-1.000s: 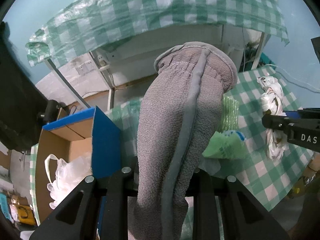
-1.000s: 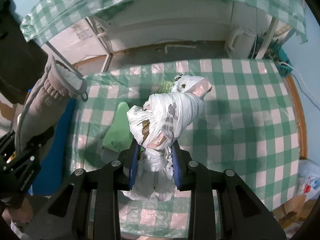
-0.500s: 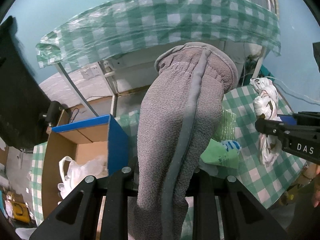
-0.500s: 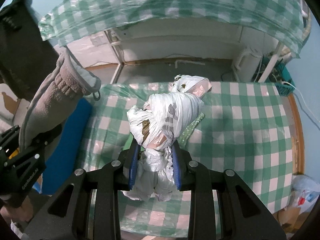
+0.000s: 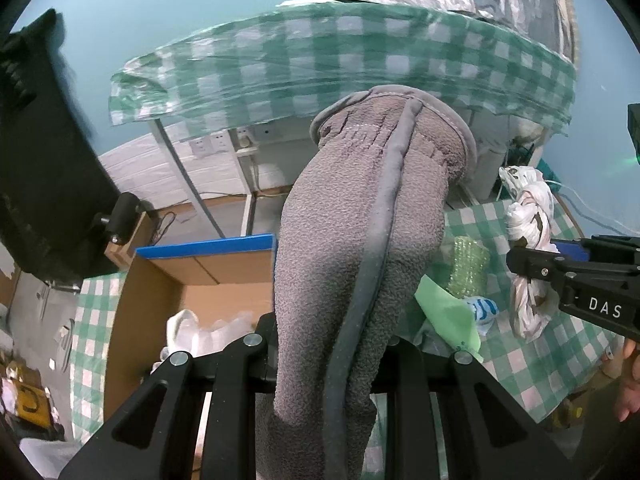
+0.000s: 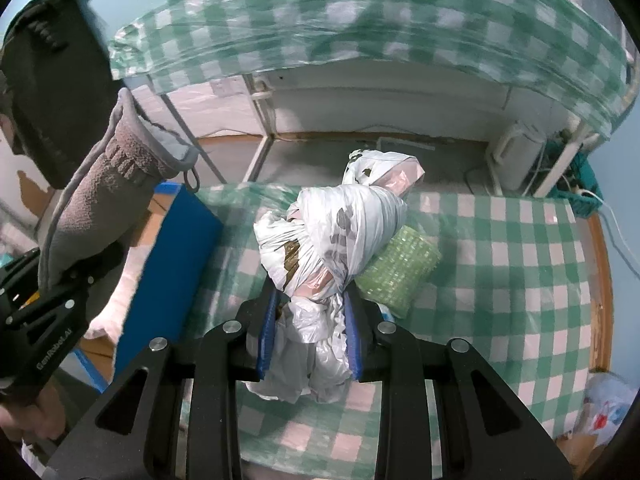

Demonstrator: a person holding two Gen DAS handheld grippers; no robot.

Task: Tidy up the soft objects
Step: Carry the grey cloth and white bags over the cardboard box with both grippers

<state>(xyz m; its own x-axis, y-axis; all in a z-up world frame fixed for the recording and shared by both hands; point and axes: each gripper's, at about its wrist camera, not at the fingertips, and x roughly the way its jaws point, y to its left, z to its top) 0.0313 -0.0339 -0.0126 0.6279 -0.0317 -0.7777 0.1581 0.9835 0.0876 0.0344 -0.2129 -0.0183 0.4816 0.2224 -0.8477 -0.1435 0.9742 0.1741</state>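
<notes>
Grey fleece mitt (image 5: 360, 264) clamped in left gripper (image 5: 326, 356), knotted plastic bag (image 6: 332, 236) in right gripper (image 6: 312, 332) (transport step); next, release both over cardboard box (image 5: 208, 268).

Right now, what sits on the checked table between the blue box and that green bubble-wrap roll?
In the left wrist view, a flat green bag lies between the blue box and the bubble-wrap roll; the held grey glove hides the rest.

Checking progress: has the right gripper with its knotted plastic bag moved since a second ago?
Yes. The right gripper and bag moved toward the table's far edge.
</notes>
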